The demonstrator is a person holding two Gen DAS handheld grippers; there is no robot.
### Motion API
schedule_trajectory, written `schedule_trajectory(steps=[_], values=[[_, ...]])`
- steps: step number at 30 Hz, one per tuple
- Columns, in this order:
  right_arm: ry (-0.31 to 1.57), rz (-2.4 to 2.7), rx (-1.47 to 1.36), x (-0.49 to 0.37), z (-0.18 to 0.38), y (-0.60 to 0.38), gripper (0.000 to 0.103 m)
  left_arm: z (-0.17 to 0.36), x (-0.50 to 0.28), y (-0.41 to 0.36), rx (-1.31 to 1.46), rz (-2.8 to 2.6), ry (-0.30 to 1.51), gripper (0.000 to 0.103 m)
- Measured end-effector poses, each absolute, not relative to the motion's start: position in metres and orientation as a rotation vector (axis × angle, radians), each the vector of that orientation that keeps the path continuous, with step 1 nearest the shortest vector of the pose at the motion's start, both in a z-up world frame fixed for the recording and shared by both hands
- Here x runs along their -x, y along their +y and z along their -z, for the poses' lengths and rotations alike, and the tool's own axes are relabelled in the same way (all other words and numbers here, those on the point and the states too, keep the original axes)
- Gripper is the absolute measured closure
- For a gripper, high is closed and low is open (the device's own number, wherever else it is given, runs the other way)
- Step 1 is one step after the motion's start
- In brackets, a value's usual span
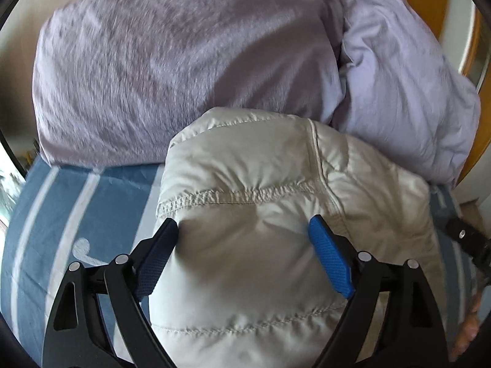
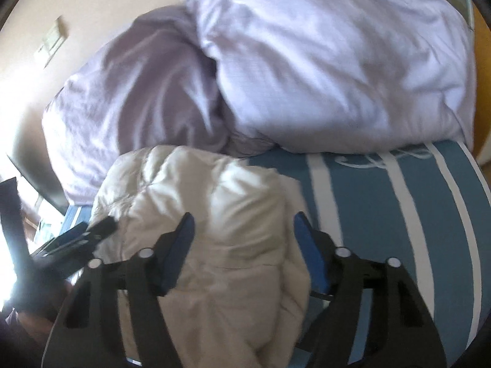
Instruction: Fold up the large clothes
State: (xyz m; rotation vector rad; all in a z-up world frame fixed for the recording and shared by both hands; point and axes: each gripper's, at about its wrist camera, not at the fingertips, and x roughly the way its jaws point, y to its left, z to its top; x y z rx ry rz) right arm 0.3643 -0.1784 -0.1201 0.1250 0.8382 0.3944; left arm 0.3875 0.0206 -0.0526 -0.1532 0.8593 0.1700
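Two grippers on one jacket [image 1: 276, 214], a pale grey-white quilted puffer bundled on the bed.

Left wrist view: jacket fills the centre and bottom of the frame. Left gripper [image 1: 244, 230] has its jaws spread wide, and a bulge of padding sits between them. Both blue pads [image 1: 330, 263] touch the fabric at the sides. Whether they actually squeeze it, I can't tell. A stitched seam runs across the jacket just above the fingertips. Right gripper shows as a black piece at the right edge, mid-height, beside the jacket.

Right wrist view: blurred. Jacket [image 2: 199, 214] sits centre to lower left. Right gripper [image 2: 244, 224] is also wide apart, straddling the jacket's right part. Its left finger lies on the fabric; its right finger sits at the jacket's right edge over the sheet. Contact there is unclear. Left gripper [image 2: 101, 230] shows at lower left, its tip against the jacket's left side.

Sheet [image 2: 383, 214] is blue with white stripes, bare at right in the right view and at lower left in the left view. Duvet [image 2: 322, 61], lilac, is heaped across the top of both frames. Its lower edge meets the jacket's far end. Wall [image 2: 76, 6], beige, at upper left of the right view.
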Motion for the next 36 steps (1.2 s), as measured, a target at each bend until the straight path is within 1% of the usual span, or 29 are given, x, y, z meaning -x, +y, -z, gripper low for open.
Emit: schedule_trajectory(steps=[1, 4, 9, 11, 16, 23, 27, 29, 31, 34, 36], values=[[0.836, -0.399, -0.118, -0.364, 0.121, -0.171, 0.046, 0.053, -0.386, 0.018, 0.138, -0.172, 0.855, 0.015], [0.832, -0.403, -0.086, -0.365, 0.126, -0.164, 0.049, 0.056, -0.385, 0.016, 0.126, -0.173, 0.848, 0.014], [0.842, -0.378, -0.019, -0.366, 0.143, -0.154, 0.050, 0.059, -0.388, 0.016, 0.120, -0.165, 0.846, 0.011], [0.846, -0.368, 0.008, -0.366, 0.152, -0.153, 0.049, 0.061, -0.391, 0.015, 0.110, -0.164, 0.845, 0.010], [0.854, -0.356, 0.008, -0.369, 0.165, -0.157, 0.041, 0.066, -0.395, 0.013, 0.087, -0.160, 0.842, 0.007], [0.876, -0.368, -0.012, -0.375, 0.174, -0.161, 0.040, 0.065, -0.395, 0.006, 0.065, -0.159, 0.837, 0.006], [0.889, -0.357, 0.012, -0.373, 0.161, -0.164, 0.040, 0.055, -0.386, 0.010, 0.101, -0.178, 0.838, 0.006], [0.883, -0.360, 0.022, -0.365, 0.150, -0.168, 0.037, 0.046, -0.372, 0.011, 0.139, -0.176, 0.833, 0.006], [0.867, -0.366, 0.036, -0.353, 0.136, -0.174, 0.020, 0.037, -0.356, 0.011, 0.152, -0.178, 0.826, 0.006], [0.834, -0.382, 0.056, -0.329, 0.114, -0.182, 0.008, 0.026, -0.332, 0.008, 0.159, -0.174, 0.813, 0.005], [0.817, -0.375, 0.080, -0.309, 0.101, -0.186, 0.002, 0.019, -0.310, 0.005, 0.159, -0.162, 0.809, 0.004]])
